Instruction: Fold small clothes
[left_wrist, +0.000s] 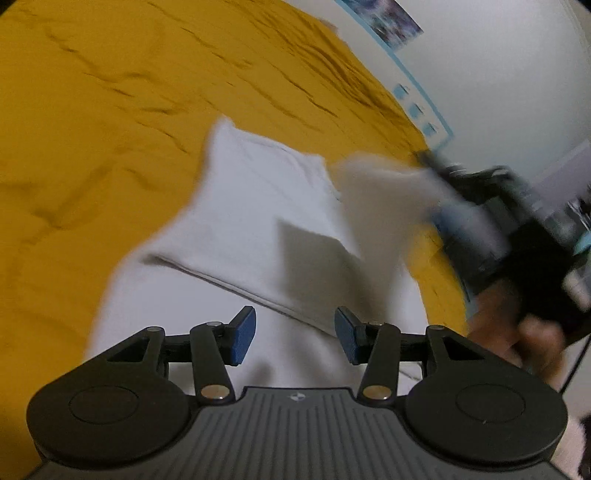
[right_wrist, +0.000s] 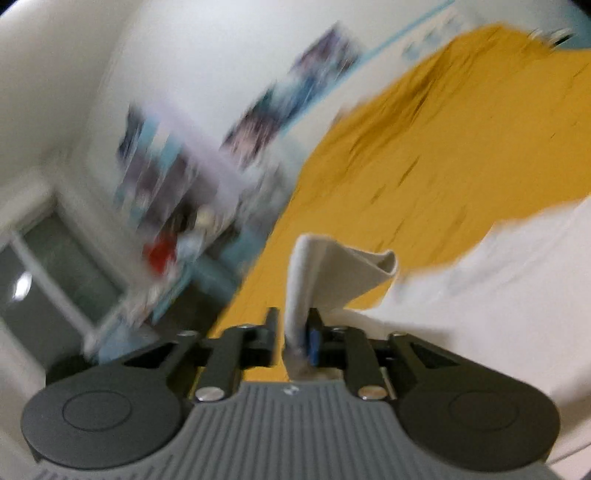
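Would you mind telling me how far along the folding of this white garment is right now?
Partly done, by the look of it. The white garment on the yellow sheet already shows one folded edge near the open left claw. In hand: the right claw is shut on a corner of the cloth and lifts it. Left: laying that corner over and flattening the fold.

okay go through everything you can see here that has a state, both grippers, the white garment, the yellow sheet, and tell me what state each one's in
left gripper: open, empty, held above the garment.
right gripper: shut on a corner of the white garment, lifted.
white garment: partly folded on the sheet, one corner raised by the right gripper.
yellow sheet: spread out, wrinkled, under the garment.
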